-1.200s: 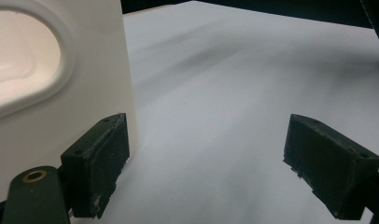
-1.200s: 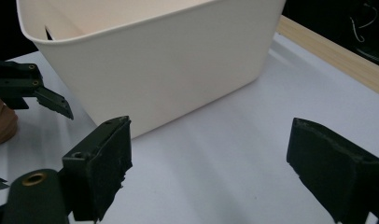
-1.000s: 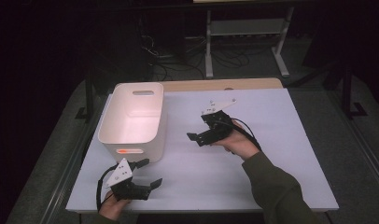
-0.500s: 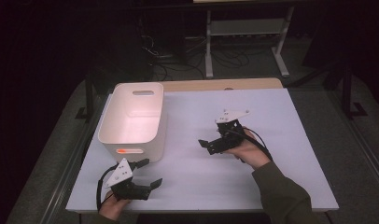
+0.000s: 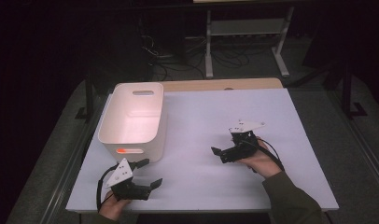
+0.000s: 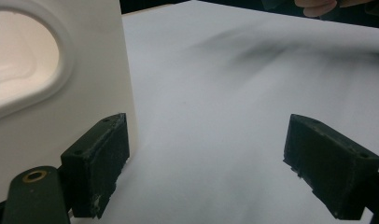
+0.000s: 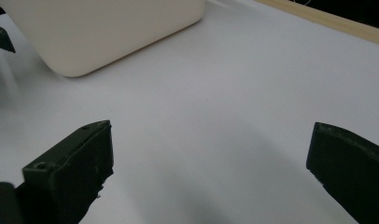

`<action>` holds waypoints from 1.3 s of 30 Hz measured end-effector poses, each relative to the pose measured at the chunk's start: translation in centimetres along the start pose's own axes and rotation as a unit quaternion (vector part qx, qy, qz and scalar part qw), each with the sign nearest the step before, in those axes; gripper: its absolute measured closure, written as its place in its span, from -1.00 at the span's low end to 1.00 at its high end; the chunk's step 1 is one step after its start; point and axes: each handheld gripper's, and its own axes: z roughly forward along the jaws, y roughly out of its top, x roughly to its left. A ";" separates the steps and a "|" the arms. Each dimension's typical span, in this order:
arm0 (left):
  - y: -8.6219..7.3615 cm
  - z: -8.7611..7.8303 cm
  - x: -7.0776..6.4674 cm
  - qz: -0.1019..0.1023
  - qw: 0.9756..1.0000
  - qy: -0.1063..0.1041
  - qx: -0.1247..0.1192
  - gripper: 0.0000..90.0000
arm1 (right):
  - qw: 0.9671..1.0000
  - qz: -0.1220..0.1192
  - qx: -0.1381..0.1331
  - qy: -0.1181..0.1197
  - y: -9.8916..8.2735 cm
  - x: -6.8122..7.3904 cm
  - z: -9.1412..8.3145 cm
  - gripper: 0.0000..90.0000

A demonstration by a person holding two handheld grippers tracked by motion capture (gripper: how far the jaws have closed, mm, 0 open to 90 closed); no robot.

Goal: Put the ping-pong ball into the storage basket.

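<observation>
On the white table (image 5: 271, 121) before me, its left half carries a tall white plastic bin (image 5: 134, 119), rounded at the corners, with an oval handle slot in each end wall and an orange glow low on its near end. My left gripper (image 5: 148, 173) rests near the front edge just beside the bin's near wall, jaws spread, nothing between them. My right gripper (image 5: 217, 154) sits well apart from the bin; its jaws have just been opening and stand wide over bare table.
</observation>
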 end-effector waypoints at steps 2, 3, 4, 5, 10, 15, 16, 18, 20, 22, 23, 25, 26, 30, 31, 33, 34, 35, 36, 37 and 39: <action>0.0 0.0 0.0 -0.001 1.000 0.000 0.000 -0.69 | 1.000 0.003 0.002 -0.004 -0.4 -0.1 -0.4 -1.00; 0.0 0.0 0.0 0.000 1.000 0.000 0.000 -0.69 | 1.000 0.003 0.003 -0.005 -0.6 -0.2 -0.6 -1.00; 0.0 0.0 0.0 0.000 1.000 0.000 0.000 -0.69 | 1.000 0.002 0.002 -0.006 -0.8 -0.2 -0.8 -1.00; 0.0 0.0 0.0 0.000 1.000 0.000 0.000 -0.69 | 1.000 0.003 0.001 -0.007 -1.0 -0.2 -1.0 -1.00; 0.0 0.0 0.0 0.000 1.000 0.001 0.001 -0.69 | 1.000 0.008 -0.001 -0.009 -2.0 -0.3 -1.9 -1.00; 0.0 0.0 0.0 0.000 1.000 0.001 0.001 -0.69 | 1.000 0.014 -0.004 -0.014 -3.0 -0.4 -2.7 -1.00; 0.0 0.0 0.0 0.000 1.000 0.001 0.001 -0.69 | 1.000 0.016 -0.004 -0.015 -3.3 -0.4 -2.8 -1.00; 0.0 0.0 0.0 0.000 1.000 0.000 0.002 -0.69 | 1.000 0.019 -0.002 -0.018 -3.7 -0.5 -3.1 -1.00; 0.0 0.0 0.0 0.000 1.000 0.001 0.001 -0.69 | 1.000 0.023 -0.001 -0.021 -4.3 -0.6 -3.3 -1.00; 0.0 0.0 0.0 0.000 1.000 0.001 0.001 -0.69 | 0.999 0.026 -0.001 -0.025 -4.6 -0.7 -3.6 -1.00; 0.0 0.0 0.0 0.001 1.000 0.001 0.001 -0.69 | 0.999 0.028 -0.001 -0.027 -4.9 -0.8 -3.7 -1.00; 0.0 0.0 0.0 0.001 1.000 0.001 0.002 -0.69 | 0.999 0.031 -0.004 -0.031 -5.3 -1.0 -4.1 -1.00; 0.0 0.0 0.0 0.000 1.000 0.001 0.002 -0.69 | 0.999 0.033 -0.006 -0.033 -5.5 -1.0 -4.2 -1.00; 0.0 0.0 0.0 0.000 1.000 0.001 0.001 -0.69 | 0.998 0.042 -0.009 -0.039 -6.3 -1.3 -4.7 -1.00; 0.0 0.0 0.0 0.000 1.000 0.001 0.002 -0.69 | 0.998 0.044 -0.011 -0.042 -6.5 -1.4 -4.8 -1.00; 0.0 0.0 0.0 -0.001 1.000 0.001 0.002 -0.69 | 0.998 0.047 -0.012 -0.047 -6.8 -1.5 -4.8 -1.00; 0.0 0.0 0.0 0.000 1.000 0.001 0.001 -0.69 | 0.998 0.046 -0.013 -0.047 -6.9 -1.6 -4.9 -1.00; 0.0 0.0 0.0 0.000 1.000 0.001 0.001 -0.69 | 0.998 0.048 -0.013 -0.047 -7.1 -1.6 -5.0 -1.00; 0.0 0.0 0.0 -0.001 1.000 0.001 0.001 -0.69 | 0.998 0.048 -0.013 -0.048 -7.3 -1.6 -5.2 -1.00; 0.0 0.0 0.0 -0.002 1.000 0.001 0.002 -0.69 | 0.997 0.050 -0.013 -0.049 -7.4 -1.6 -5.3 -1.00; 0.0 0.0 -0.1 -0.001 1.000 0.001 0.001 -0.69 | 0.997 0.053 -0.012 -0.049 -7.8 -1.7 -5.5 -1.00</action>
